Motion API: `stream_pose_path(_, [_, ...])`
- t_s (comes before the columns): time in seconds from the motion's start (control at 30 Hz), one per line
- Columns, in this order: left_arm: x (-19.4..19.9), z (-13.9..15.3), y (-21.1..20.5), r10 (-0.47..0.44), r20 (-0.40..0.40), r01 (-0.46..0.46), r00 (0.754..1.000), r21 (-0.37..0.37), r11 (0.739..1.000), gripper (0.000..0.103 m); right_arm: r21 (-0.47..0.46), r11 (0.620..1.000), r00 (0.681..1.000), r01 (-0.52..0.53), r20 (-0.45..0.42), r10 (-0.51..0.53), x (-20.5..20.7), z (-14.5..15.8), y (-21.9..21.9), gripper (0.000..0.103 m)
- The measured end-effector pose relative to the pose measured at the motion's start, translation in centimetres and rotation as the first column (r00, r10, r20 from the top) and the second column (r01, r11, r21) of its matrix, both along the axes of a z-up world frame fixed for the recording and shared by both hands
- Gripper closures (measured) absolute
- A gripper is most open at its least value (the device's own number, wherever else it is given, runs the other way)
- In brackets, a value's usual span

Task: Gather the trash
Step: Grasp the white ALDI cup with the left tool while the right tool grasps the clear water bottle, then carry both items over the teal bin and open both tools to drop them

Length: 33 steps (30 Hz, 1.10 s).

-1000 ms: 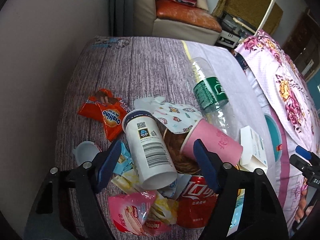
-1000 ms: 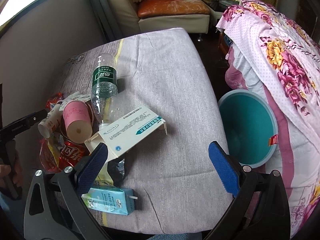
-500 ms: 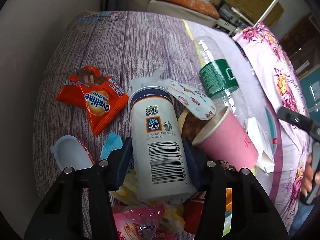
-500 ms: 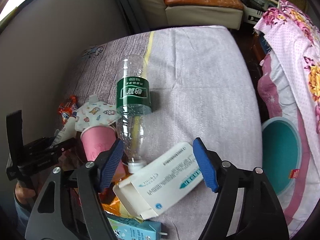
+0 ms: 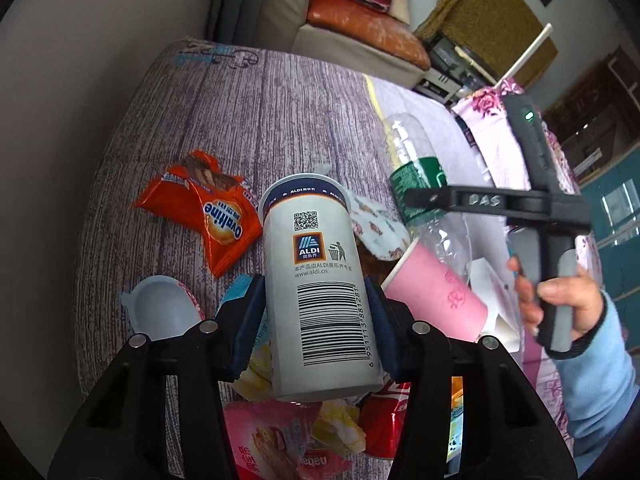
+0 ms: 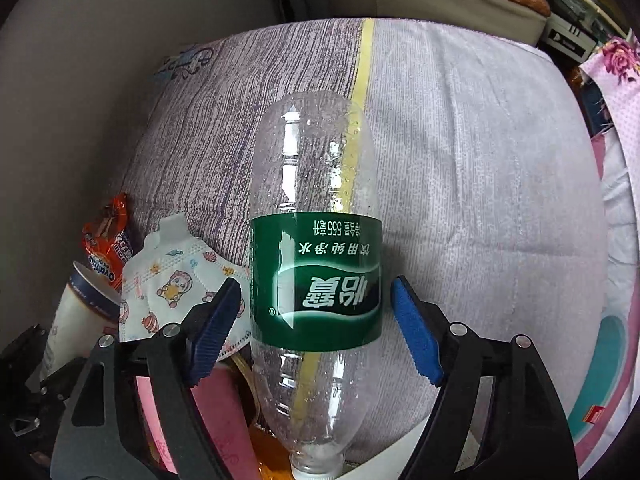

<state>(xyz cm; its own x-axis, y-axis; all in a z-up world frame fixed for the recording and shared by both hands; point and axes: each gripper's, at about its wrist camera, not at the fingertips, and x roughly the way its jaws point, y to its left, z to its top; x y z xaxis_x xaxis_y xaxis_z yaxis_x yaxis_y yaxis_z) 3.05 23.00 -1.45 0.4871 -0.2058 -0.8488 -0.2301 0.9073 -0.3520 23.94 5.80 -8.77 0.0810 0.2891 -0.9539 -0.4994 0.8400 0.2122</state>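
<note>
My left gripper (image 5: 314, 312) is shut on a white ALDI paper cup (image 5: 316, 284), its blue pads pressed on both sides, above a pile of trash. The cup also shows at the left of the right wrist view (image 6: 76, 312). My right gripper (image 6: 316, 328) is open, its jaws on either side of an empty clear plastic bottle with a green label (image 6: 316, 276) that lies on the table; neither pad touches it. The bottle shows in the left wrist view (image 5: 416, 168), partly behind the right gripper's body.
On the purple table (image 5: 248, 112) lie an orange Ovaltine wrapper (image 5: 208, 212), a pink cup (image 5: 436, 292), a printed face mask (image 6: 176, 284), a red can (image 5: 384, 420) and pink wrappers (image 5: 276, 440). A teal bin (image 6: 604, 376) stands to the right.
My left gripper closed on the ALDI cup and lifted it slightly. My right gripper moved forward and left from the white carton until its open jaws straddle the bottle.
</note>
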Motion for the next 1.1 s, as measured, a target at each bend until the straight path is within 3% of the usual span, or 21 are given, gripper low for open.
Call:
stream_pose_path(0.03, [0.0, 0.3, 0.1, 0.003, 0.010, -0.003, 1.000, -0.003, 1.000, 0.052, 0.006, 1.000, 1.000, -0.006, 0.000, 0.006, 0.0, -0.3, 0.0, 0.041])
stream_pose_path(0.2, [0.2, 2.4, -0.2, 0.018, 0.072, -0.017, 0.997, -0.004, 1.000, 0.052, 0.071, 0.997, 0.998, 0.006, 0.056, -0.009, 0.3, 1.2, -0.4, 0.042])
stream_pose_path(0.53, [1.2, 5.3, -1.9, 0.024, 0.125, -0.025, 0.992, 0.008, 1.000, 0.052, 0.226, 0.970, 0.956, 0.092, 0.252, -0.149, 0.5, 10.2, -4.1, 0.042])
stream_pose_path(0.7, [2.9, 7.1, -6.4, -0.082, 0.160, 0.078, 0.984, 0.035, 0.996, 0.052, 0.272, 0.954, 0.934, 0.130, 0.288, -0.210, -0.5, 13.5, -8.7, 0.042])
stream_pose_path(0.87, [5.5, 7.1, -12.5, -0.197, 0.156, 0.195, 0.968, 0.023, 0.980, 0.052, 0.282, 0.933, 0.912, 0.224, 0.278, -0.302, -2.4, 14.5, -16.0, 0.042])
stream_pose_path(1.1, [9.3, 5.7, -23.6, -0.386, 0.129, 0.388, 0.913, 0.014, 0.922, 0.052, 0.275, 0.861, 0.842, 0.428, 0.225, -0.491, -4.6, 13.0, -28.0, 0.042])
